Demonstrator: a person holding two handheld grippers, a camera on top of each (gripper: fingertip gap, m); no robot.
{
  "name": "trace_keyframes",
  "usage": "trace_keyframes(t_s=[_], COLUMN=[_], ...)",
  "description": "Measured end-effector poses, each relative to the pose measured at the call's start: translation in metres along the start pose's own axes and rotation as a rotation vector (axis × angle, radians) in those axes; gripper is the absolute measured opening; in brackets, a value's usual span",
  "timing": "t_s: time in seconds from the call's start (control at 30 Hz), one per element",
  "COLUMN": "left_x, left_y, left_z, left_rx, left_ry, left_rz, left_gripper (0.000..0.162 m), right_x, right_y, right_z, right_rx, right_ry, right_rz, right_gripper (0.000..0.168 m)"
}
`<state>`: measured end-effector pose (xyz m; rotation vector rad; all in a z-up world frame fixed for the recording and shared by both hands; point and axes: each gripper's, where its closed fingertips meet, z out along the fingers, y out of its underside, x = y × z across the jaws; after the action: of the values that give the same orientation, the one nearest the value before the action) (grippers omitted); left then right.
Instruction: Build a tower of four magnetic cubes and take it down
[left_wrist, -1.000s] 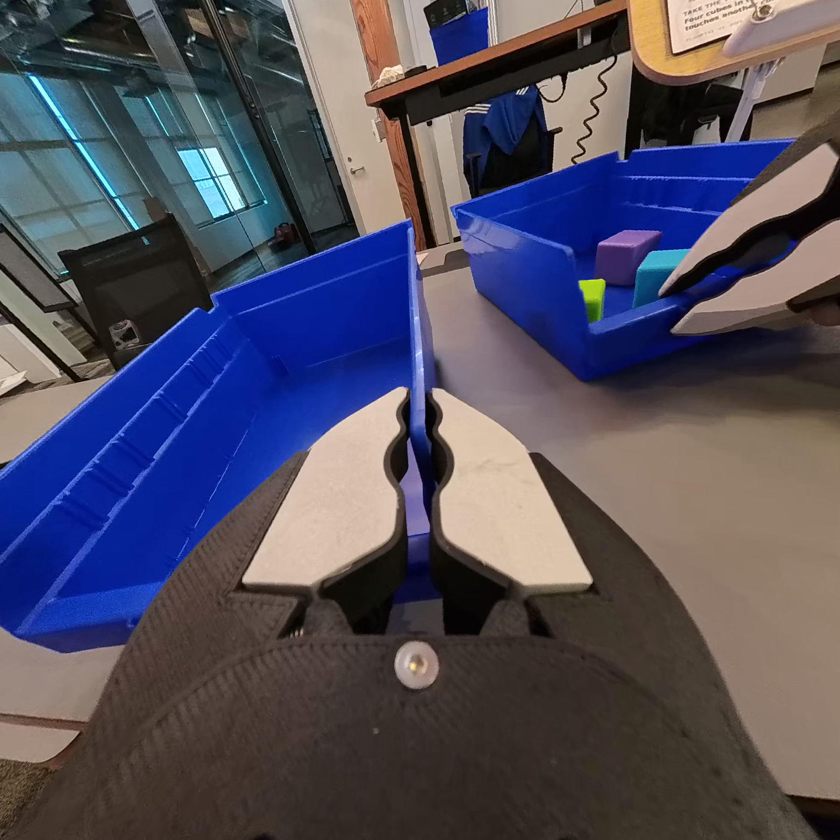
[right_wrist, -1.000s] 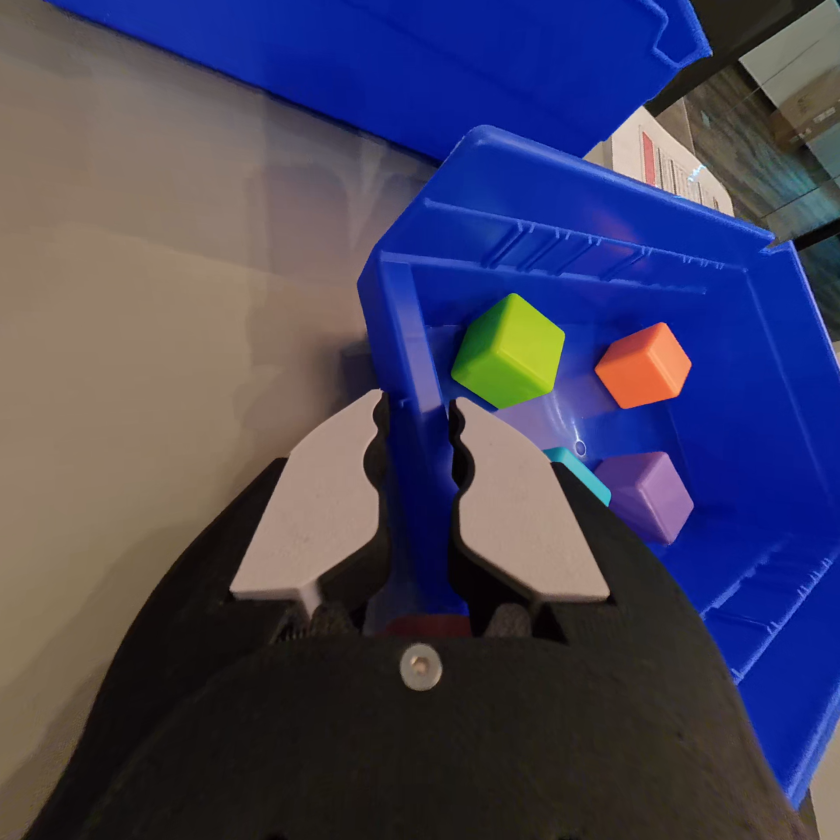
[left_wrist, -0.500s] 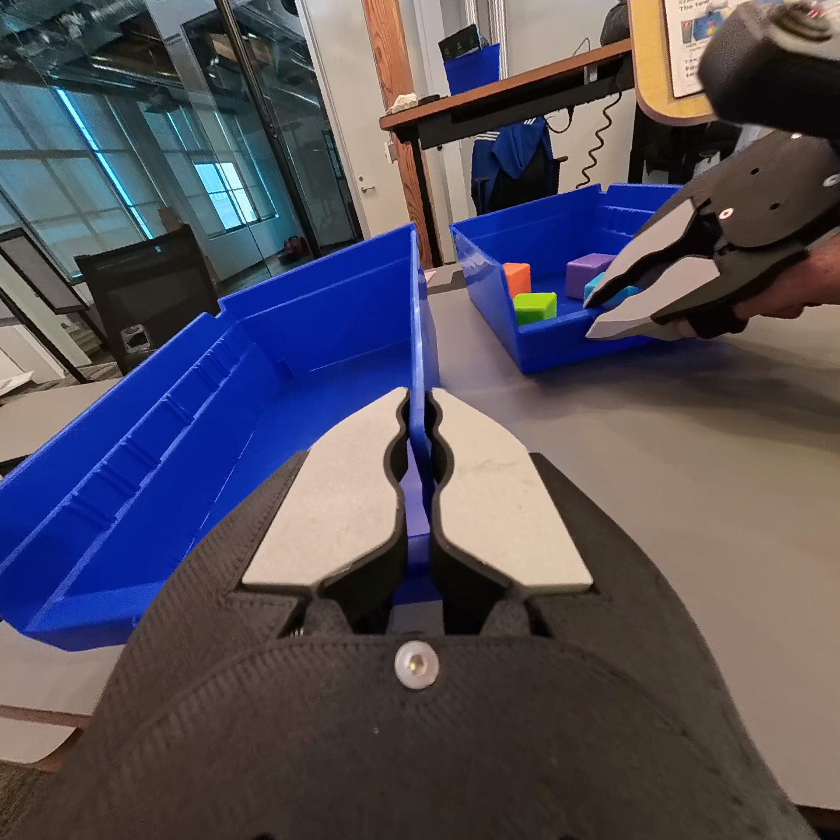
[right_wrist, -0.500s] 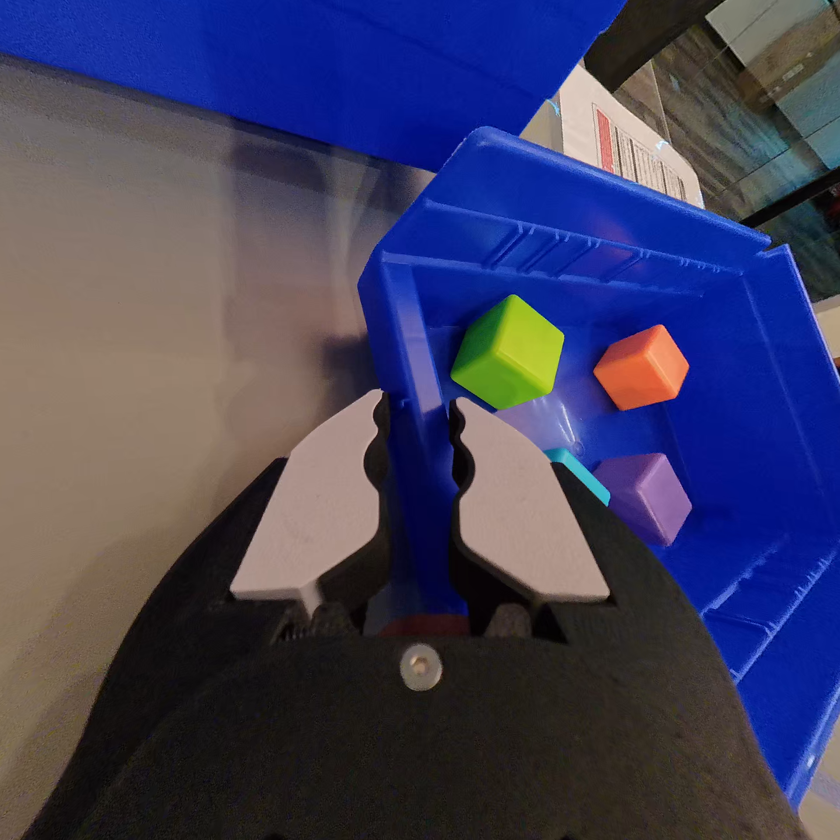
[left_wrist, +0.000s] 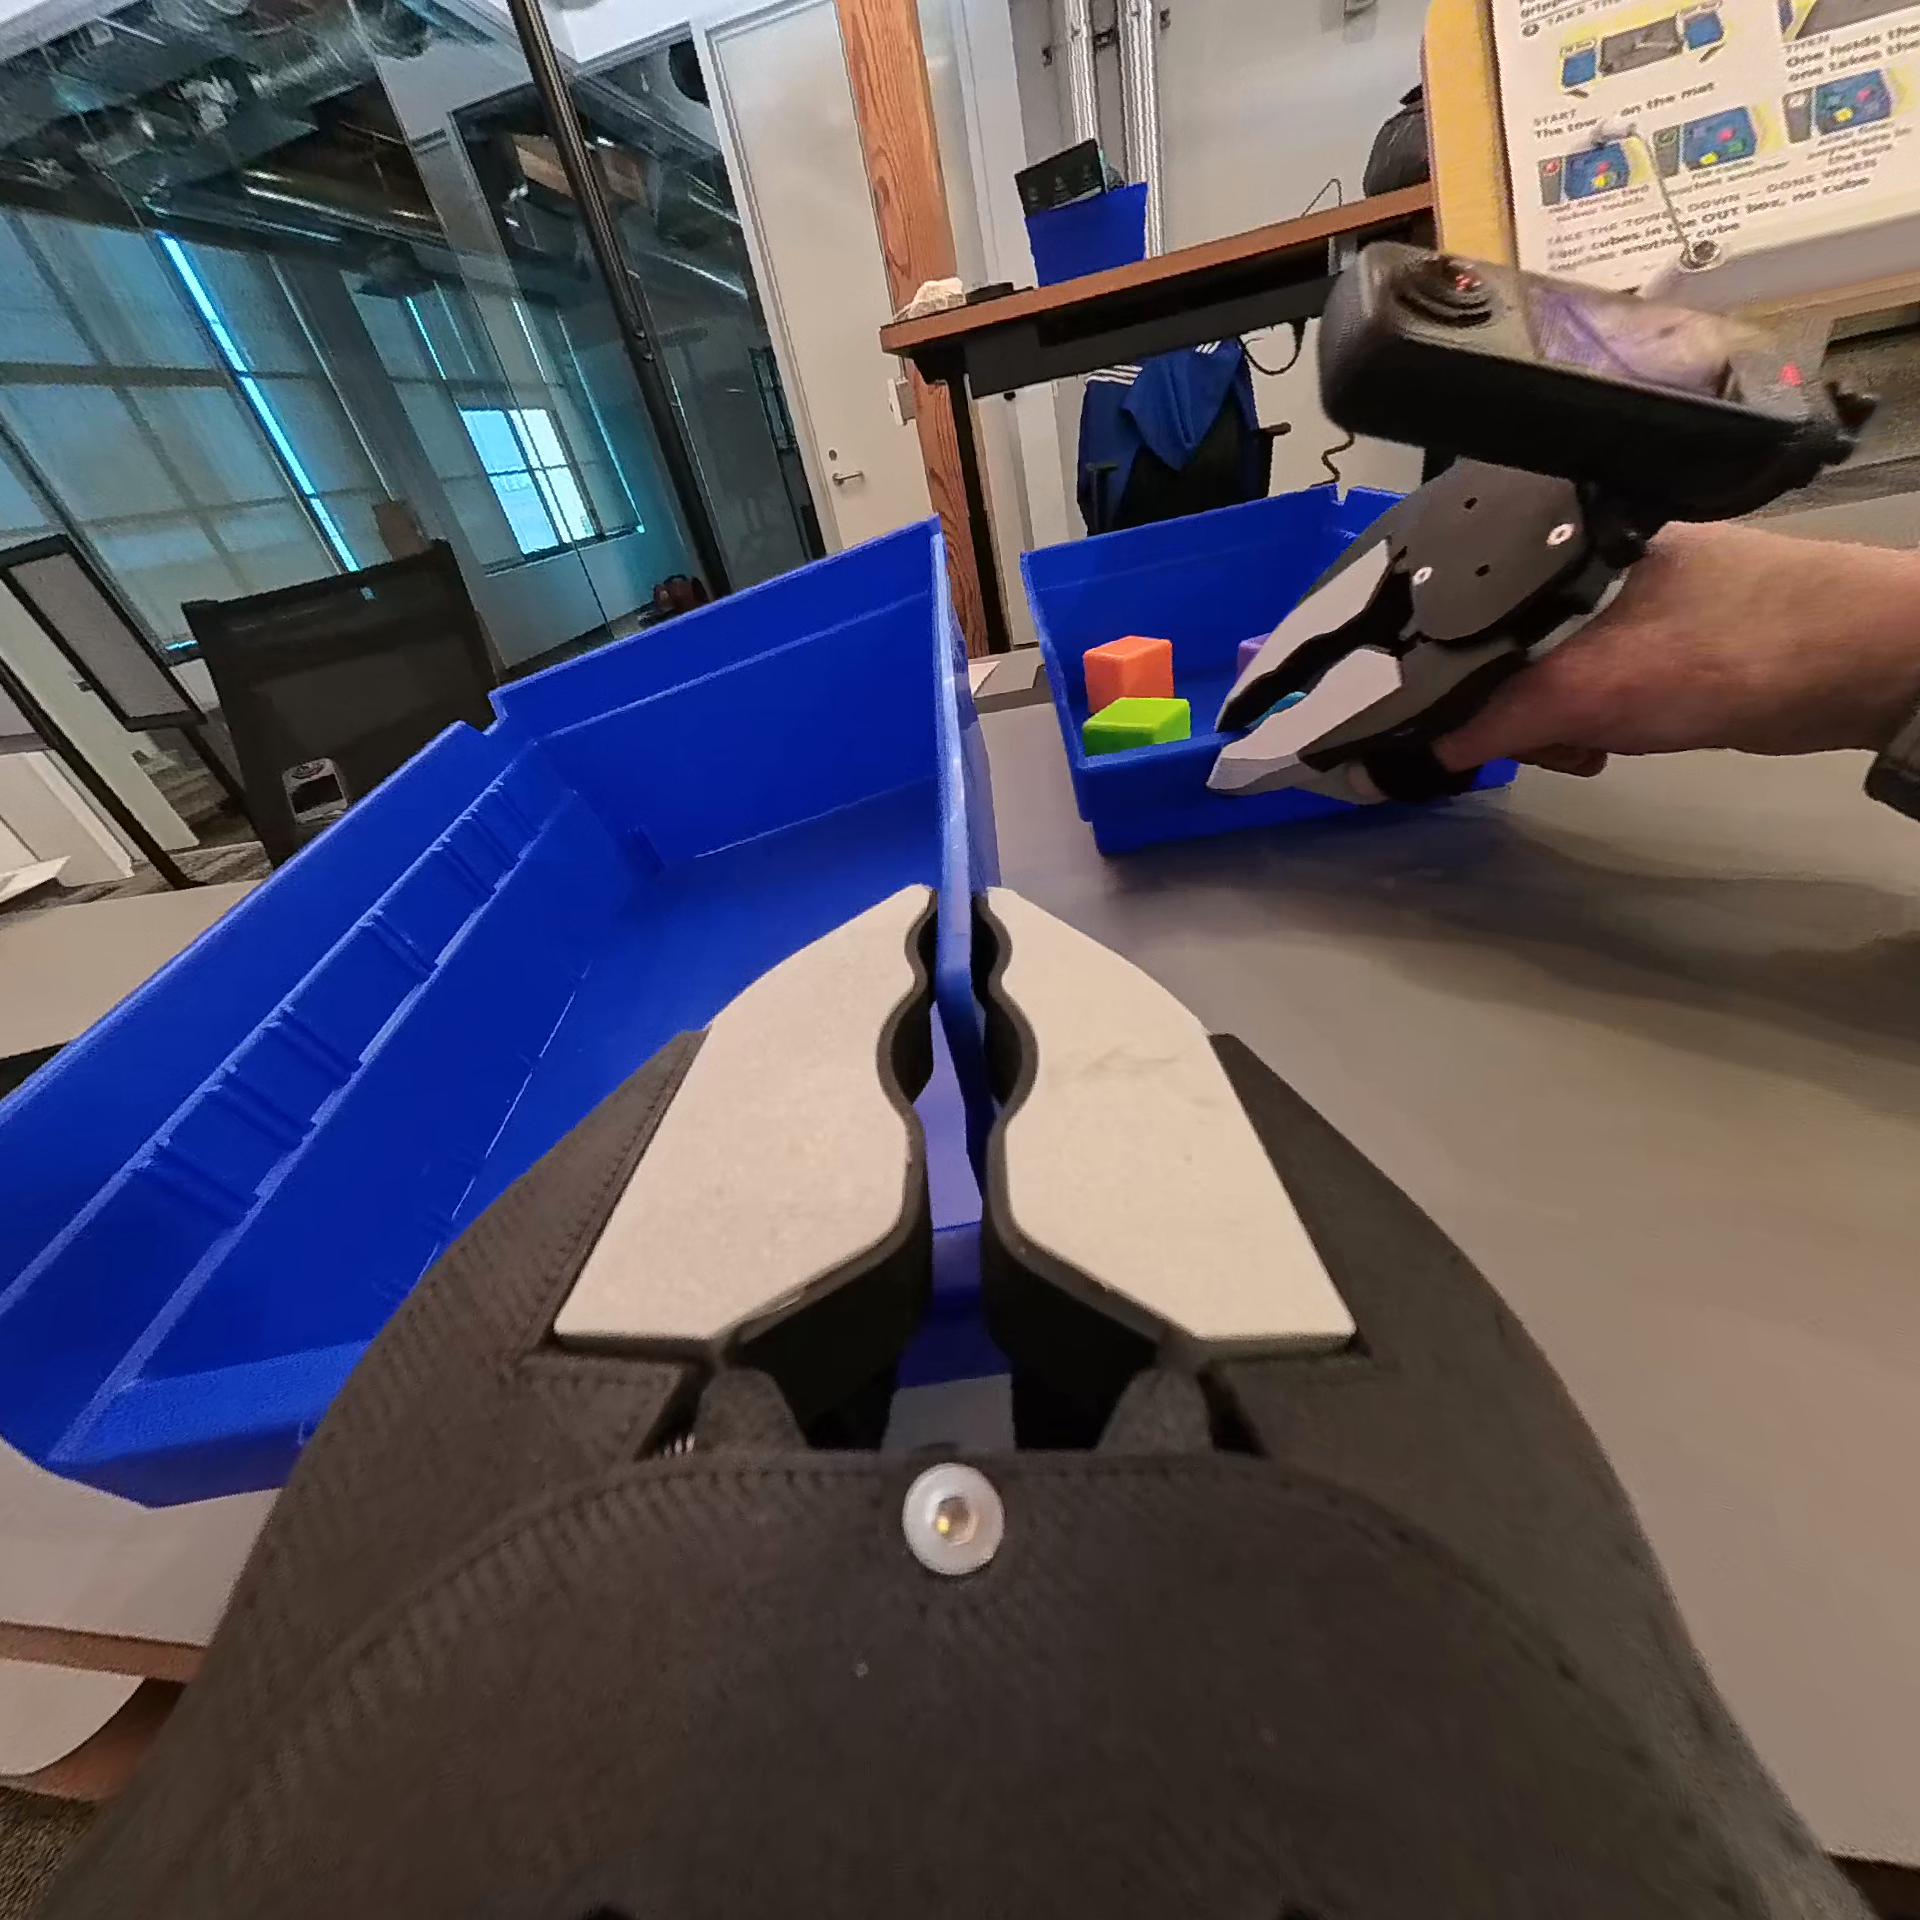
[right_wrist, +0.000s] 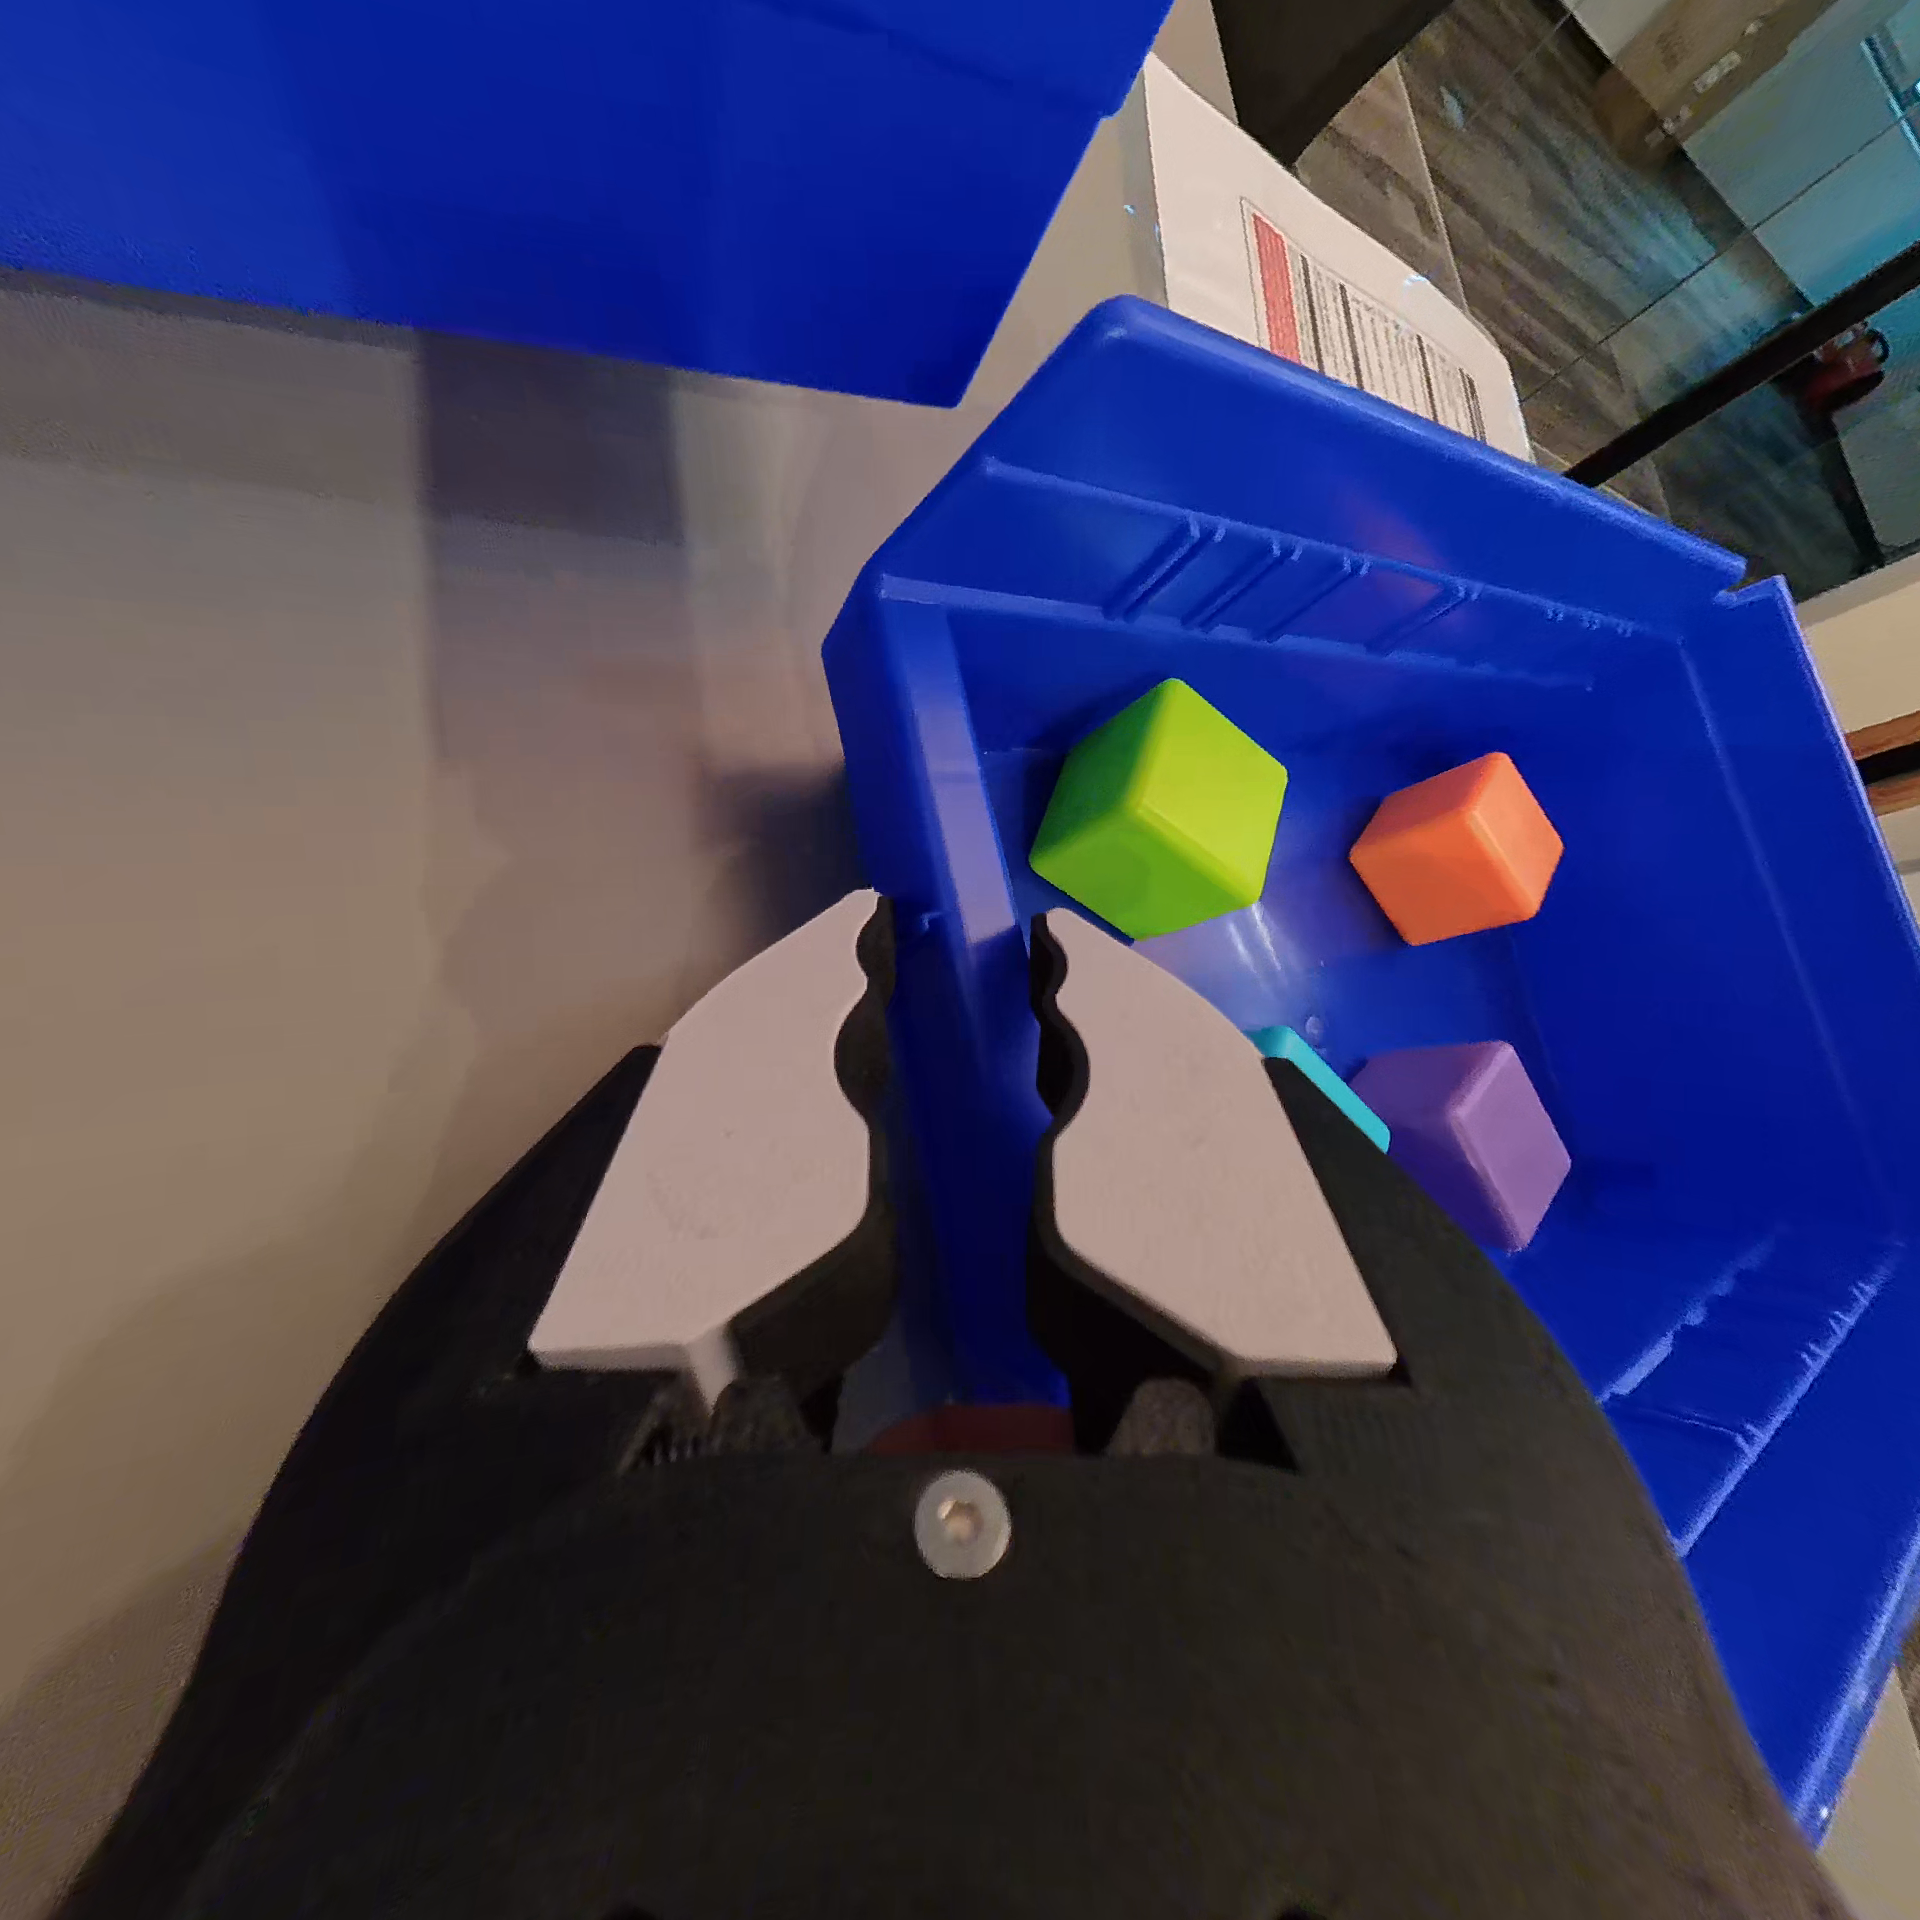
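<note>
My left gripper is shut on the right side wall of a large empty blue bin. My right gripper is shut on the near wall of a smaller blue bin; it also shows in the left wrist view, held by a hand. Inside this bin lie a green cube, an orange cube, a purple cube and a teal cube, the teal one mostly hidden behind my right finger. The green cube and orange cube also show in the left wrist view.
Both bins stand on a grey table. A white printed sheet lies beyond the smaller bin. An instruction board stands at the back right, and a desk with a blue jacket is behind the table. Left tips to right tips: about 25 centimeters.
The smaller bin, held by my right gripper, has slid away from the large bin, so the grey gap between them is wider. My left gripper keeps its hold on the large bin.
</note>
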<state>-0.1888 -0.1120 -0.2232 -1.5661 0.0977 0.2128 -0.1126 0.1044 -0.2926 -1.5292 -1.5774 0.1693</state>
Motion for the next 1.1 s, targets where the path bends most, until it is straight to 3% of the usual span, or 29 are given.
trace_keyframes(t_s=[0.57,0.7,0.93,1.1], left_x=[0.001,0.003,0.023,0.042], left_y=[-0.001,-0.002,0.003,0.000], left_z=[-0.001,-0.001,-0.002,-0.008], left_rx=[0.006,0.002,-0.042,-0.056], left_ry=[0.004,0.012,0.049,0.076], left_rz=[0.000,0.002,0.040,0.066], left_gripper=[0.003,0.004,0.003,0.004], right_x=[0.029,0.029,-0.016,-0.038], right_y=[-0.012,-0.022,-0.033,-0.040], right_z=[0.031,0.003,-0.058,-0.097], right_rx=[0.002,0.123,0.254,0.326], right_ry=[0.138,0.193,-0.029,-0.097], right_rz=[0.038,0.094,0.319,0.424], right_gripper=[0.029,0.034,0.036,0.039])
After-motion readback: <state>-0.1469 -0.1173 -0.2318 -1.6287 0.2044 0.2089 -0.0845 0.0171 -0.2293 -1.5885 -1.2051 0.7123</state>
